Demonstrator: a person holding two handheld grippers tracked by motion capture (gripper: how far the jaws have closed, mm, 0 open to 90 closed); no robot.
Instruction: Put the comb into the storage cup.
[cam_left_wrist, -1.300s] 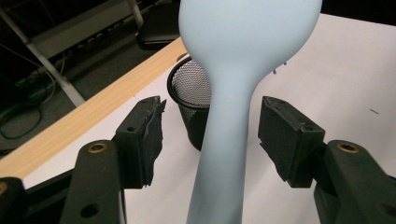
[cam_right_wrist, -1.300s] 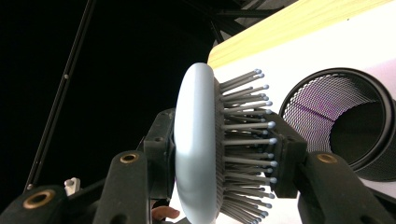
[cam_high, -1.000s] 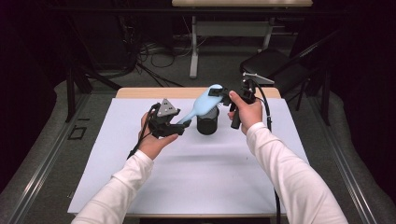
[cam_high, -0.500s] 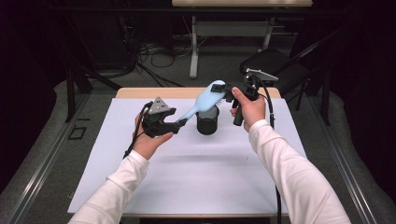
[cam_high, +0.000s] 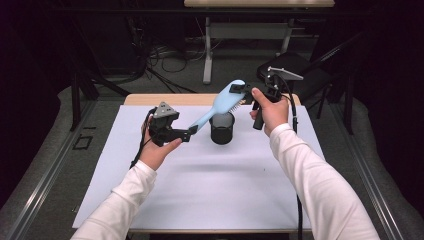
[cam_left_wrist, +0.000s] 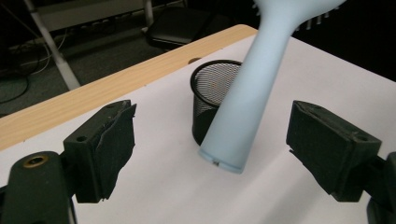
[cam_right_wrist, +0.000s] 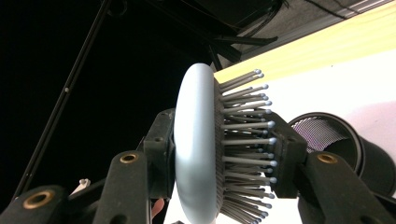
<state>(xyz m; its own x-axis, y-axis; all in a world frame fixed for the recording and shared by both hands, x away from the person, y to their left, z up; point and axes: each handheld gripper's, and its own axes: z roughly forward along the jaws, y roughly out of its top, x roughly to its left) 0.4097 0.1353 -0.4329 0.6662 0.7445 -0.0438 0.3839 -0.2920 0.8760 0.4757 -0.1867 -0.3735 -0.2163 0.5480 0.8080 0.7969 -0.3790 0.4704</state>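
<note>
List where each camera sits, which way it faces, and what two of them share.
High view: above the person's side, facing forward and down on the table; both forearms, left tool, right tool.
Left gripper view: on the left tool, jaws apart around the hairbrush handle.
Right gripper view: on the right tool, clamping the brush head.
All share hairbrush and mesh cup.

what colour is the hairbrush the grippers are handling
Pale blue, with grey bristles; the hairbrush shows best in the high view.
</note>
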